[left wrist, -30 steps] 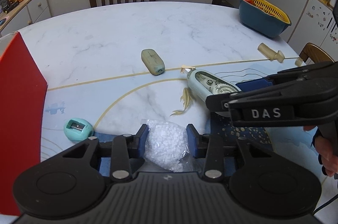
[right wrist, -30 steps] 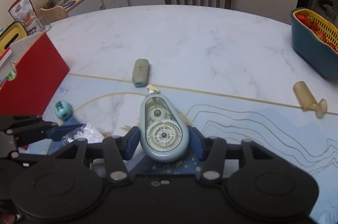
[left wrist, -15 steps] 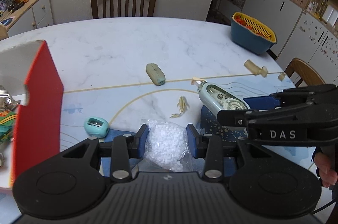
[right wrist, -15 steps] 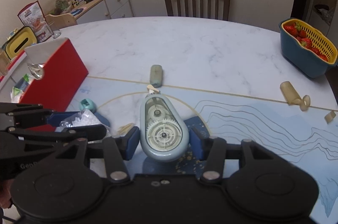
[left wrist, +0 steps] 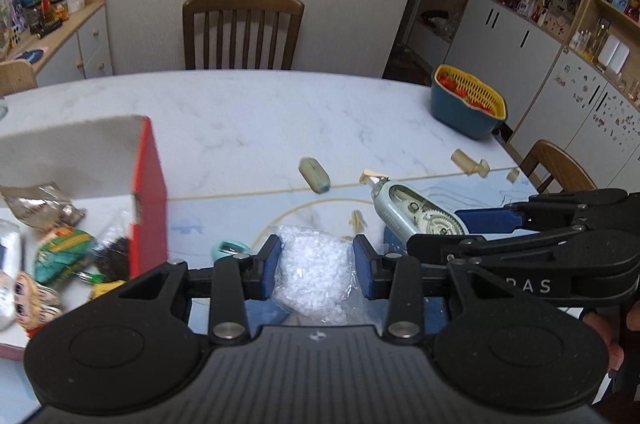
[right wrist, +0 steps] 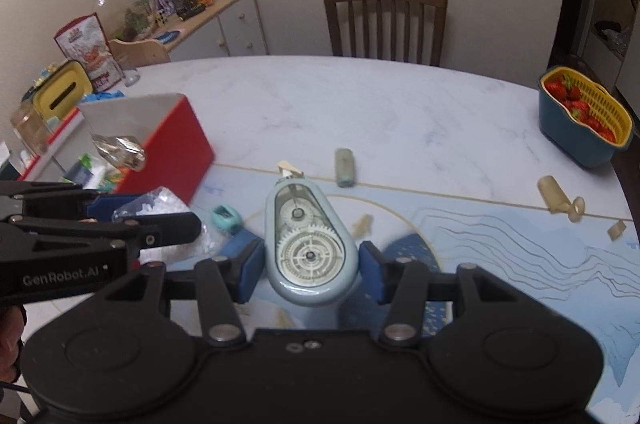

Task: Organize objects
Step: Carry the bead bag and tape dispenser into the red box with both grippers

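Left wrist view: the left hand-held gripper (left wrist: 316, 264) pinches a clear plastic bag of white pellets (left wrist: 314, 274) above the white marble tabletop (left wrist: 280, 120), beside the open red box (left wrist: 150, 200). The right hand-held gripper (right wrist: 312, 268) clamps a pale blue correction-tape dispenser (right wrist: 310, 244), also lifted.

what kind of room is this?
Likely a home dining room or kitchen: marble-top table with wooden chairs, a basket of strawberries, and white cupboards with shelves.
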`<state>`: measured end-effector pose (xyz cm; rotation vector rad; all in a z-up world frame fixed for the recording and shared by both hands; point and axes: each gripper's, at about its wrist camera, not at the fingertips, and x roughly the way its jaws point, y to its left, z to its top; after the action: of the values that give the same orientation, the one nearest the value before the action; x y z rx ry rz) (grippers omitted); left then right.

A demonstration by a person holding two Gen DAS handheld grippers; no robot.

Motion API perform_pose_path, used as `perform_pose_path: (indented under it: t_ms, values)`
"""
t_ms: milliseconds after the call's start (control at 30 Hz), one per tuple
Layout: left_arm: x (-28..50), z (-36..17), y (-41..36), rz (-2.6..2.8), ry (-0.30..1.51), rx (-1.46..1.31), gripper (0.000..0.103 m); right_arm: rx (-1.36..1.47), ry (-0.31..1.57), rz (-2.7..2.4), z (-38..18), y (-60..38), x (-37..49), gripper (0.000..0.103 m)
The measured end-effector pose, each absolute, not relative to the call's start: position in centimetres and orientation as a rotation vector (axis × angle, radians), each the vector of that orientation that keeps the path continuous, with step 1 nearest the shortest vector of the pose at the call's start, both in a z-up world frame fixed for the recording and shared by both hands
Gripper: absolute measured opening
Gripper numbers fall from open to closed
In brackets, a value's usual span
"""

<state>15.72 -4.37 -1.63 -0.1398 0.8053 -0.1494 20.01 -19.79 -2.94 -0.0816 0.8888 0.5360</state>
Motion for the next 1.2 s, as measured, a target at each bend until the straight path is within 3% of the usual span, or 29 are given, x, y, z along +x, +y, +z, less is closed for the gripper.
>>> perform_pose_path:
  t_ms: [600, 1200]
  values:
    - [13.4, 1.8, 6.8, -0.036, 0.735, -0.155, 0.038, -0.095, 0.823, 0.621, 0.2, -10.7, 18.5, 0.051]
    - [12.8, -1.2, 17.0, 0.097, 0.801, -0.159, 0.038, -0.165, 0.841, 0.668, -1.2, 0.7, 19.3, 0.051]
